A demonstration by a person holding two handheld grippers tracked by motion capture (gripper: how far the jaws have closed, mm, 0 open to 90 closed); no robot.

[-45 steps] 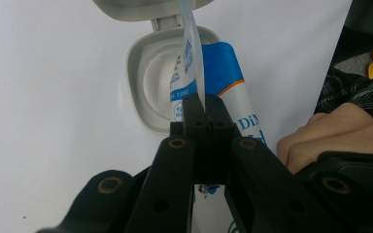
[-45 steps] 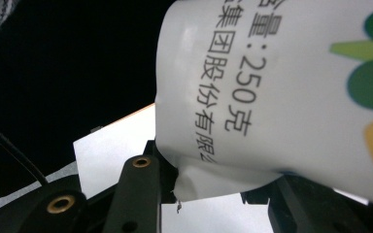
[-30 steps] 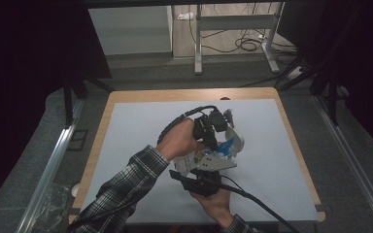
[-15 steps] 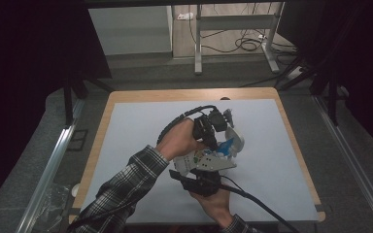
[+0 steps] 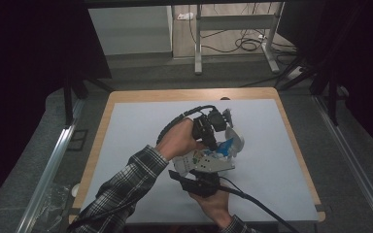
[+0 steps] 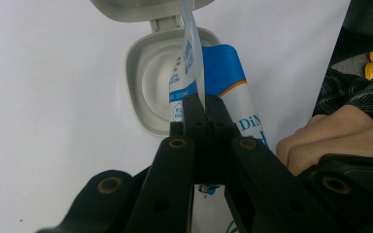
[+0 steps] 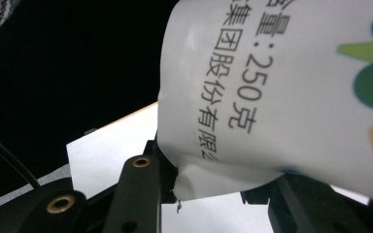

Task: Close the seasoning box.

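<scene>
The pouch [image 6: 233, 82] hangs tipped over the open tub [image 6: 148, 85] at mid-table, its top edge pinched in the clenched left gripper [image 6: 205, 109] and its bottom grasped by the right gripper [image 7: 213, 182]. To pour well, I would keep the mouth over the tub (lid hinged back); inside it looks bare, contents unclear.
</scene>
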